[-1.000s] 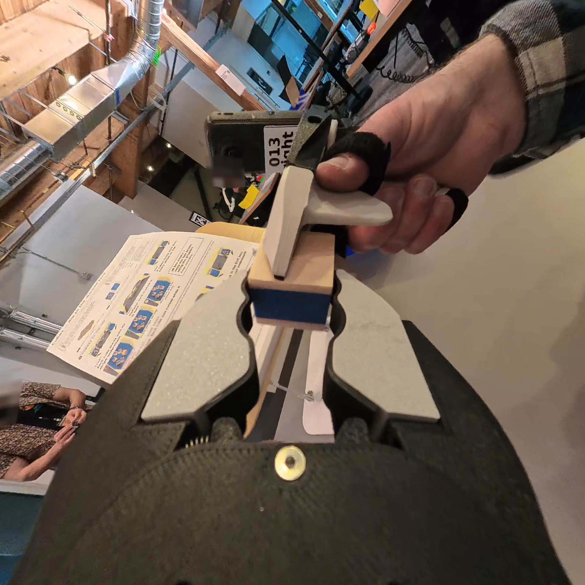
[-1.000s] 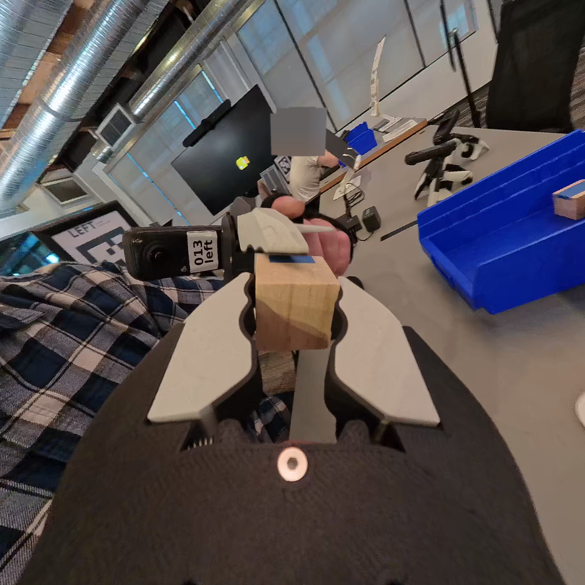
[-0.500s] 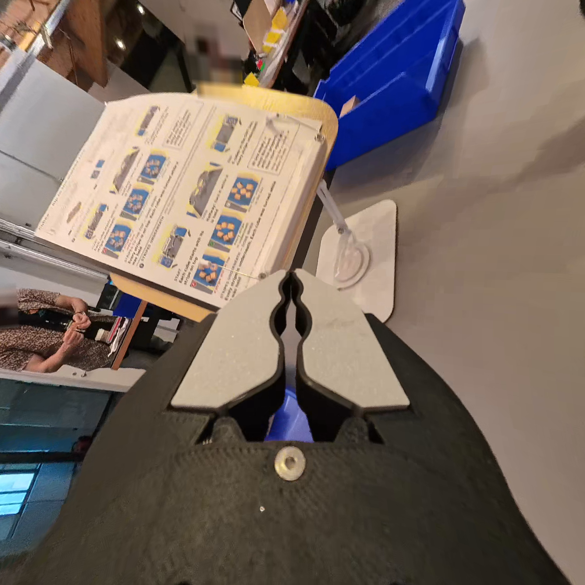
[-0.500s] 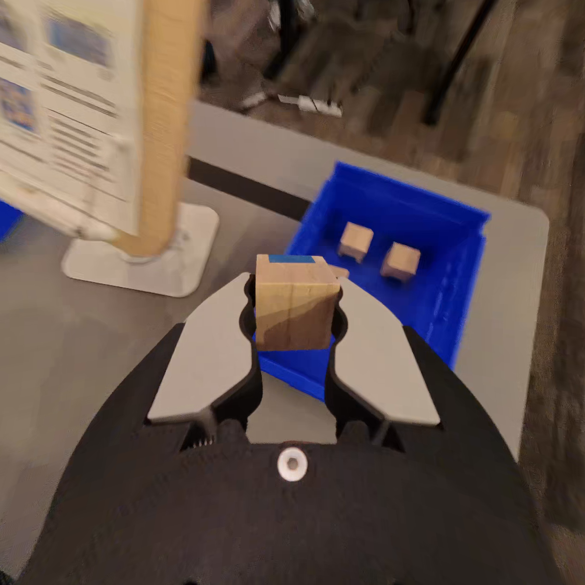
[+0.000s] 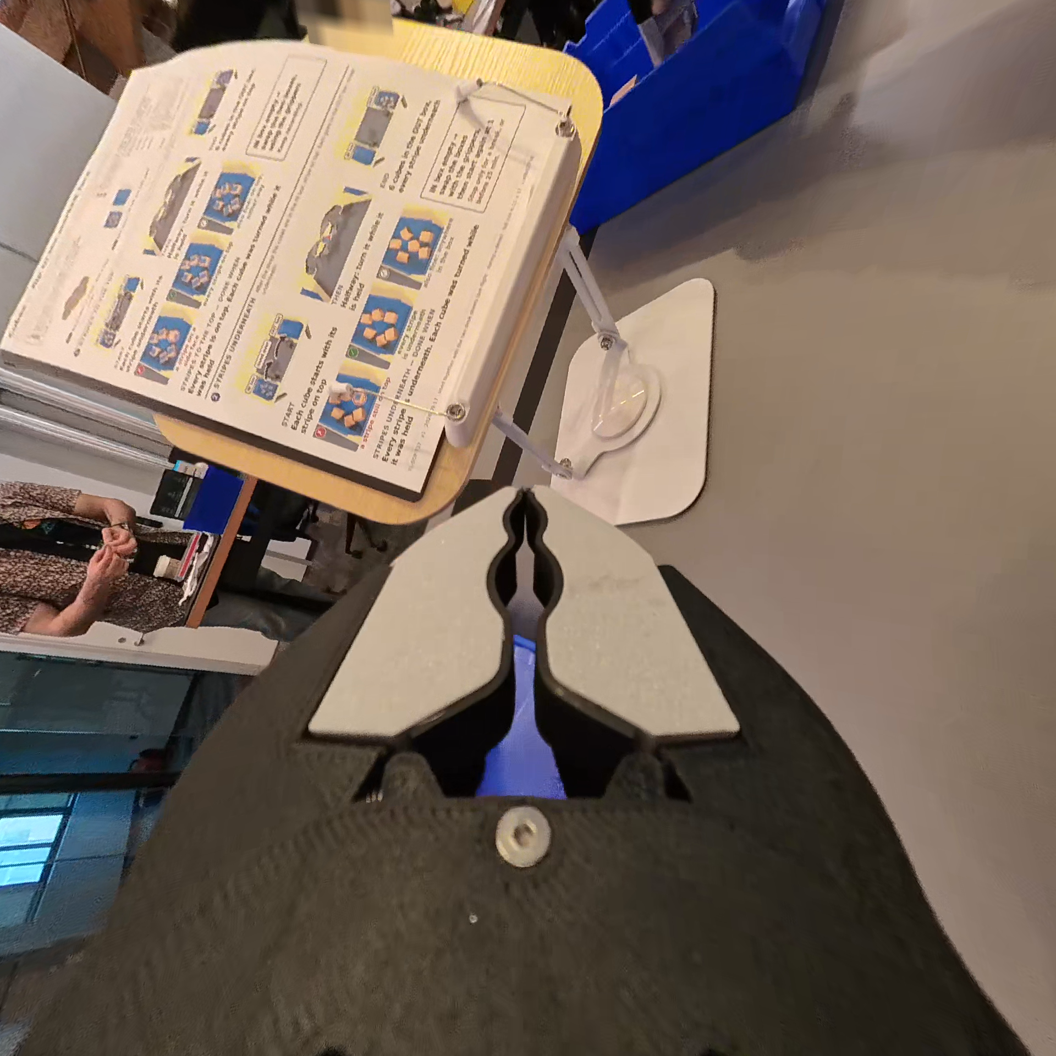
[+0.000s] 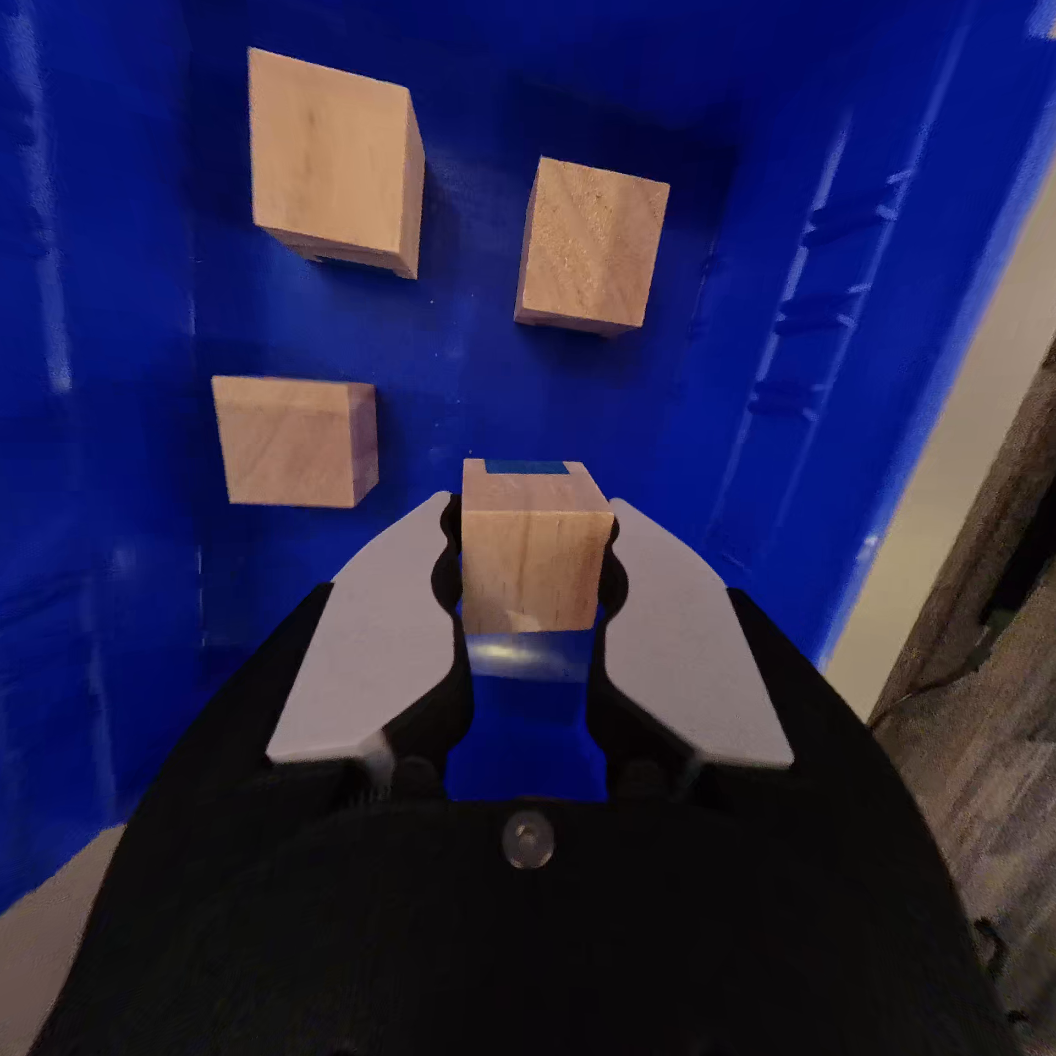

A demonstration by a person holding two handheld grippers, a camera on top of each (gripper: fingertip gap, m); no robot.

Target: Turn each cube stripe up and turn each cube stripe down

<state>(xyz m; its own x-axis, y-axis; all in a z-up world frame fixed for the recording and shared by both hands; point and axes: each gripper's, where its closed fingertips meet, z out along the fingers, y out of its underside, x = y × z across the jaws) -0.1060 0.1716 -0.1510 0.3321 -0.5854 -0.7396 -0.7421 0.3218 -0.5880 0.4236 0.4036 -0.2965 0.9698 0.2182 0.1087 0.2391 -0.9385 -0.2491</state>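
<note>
While 3 cubes lie binned, right gripper apparently clamps 1.

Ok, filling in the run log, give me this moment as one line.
right tool: shut on wooden cube, over blue bin | bin: three cubes, no stripe on top | left tool: shut, nothing held

The blue bin is cut off by the top and left edges of the right wrist view. The three loose wooden cubes conceal their undersides. In the left wrist view, the instruction sheet is motion-blurred, and its stand base is partly hidden behind the board.
</note>
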